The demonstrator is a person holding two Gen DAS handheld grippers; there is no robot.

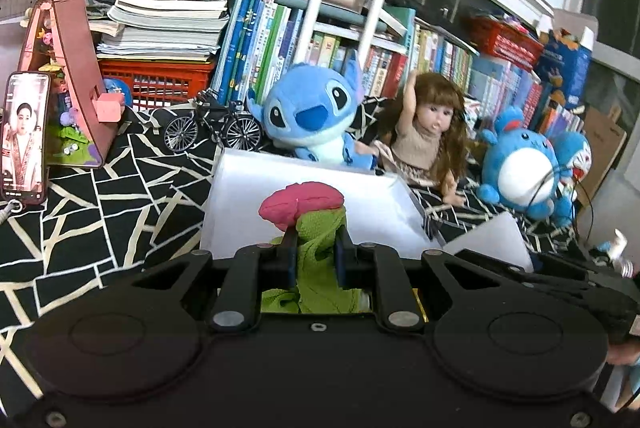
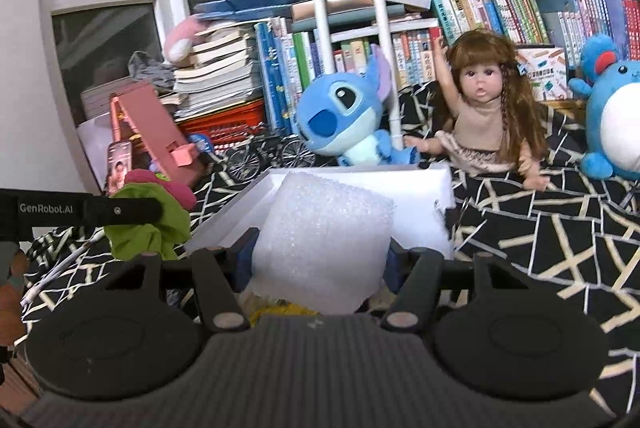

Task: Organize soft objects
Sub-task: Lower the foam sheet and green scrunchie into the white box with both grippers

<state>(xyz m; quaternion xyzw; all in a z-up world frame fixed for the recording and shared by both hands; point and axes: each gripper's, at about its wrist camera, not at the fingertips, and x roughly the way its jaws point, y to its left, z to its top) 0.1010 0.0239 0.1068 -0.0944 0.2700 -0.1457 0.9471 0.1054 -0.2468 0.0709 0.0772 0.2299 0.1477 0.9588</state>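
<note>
My left gripper (image 1: pixel 316 252) is shut on a green cloth toy with a pink top (image 1: pixel 304 205), held up in front of a white box (image 1: pixel 248 187). The right wrist view shows the same green and pink toy (image 2: pixel 154 216) at the left, under the left gripper's black finger. My right gripper (image 2: pixel 320 256) is shut on a white foam block (image 2: pixel 324 240), held just above the near edge of the white box (image 2: pixel 440 195). Behind the box sit a blue plush (image 1: pixel 308 111), a long-haired doll (image 1: pixel 432 127) and a round blue plush (image 1: pixel 520 167).
A black and white patterned cloth (image 1: pixel 100 195) covers the surface. A phone (image 1: pixel 24 135) on a pink stand, a small model bicycle (image 1: pixel 212 127), a red crate (image 1: pixel 160 79) and stacked books (image 1: pixel 168 19) line the back. A white pipe frame (image 2: pixel 380 27) rises behind the blue plush.
</note>
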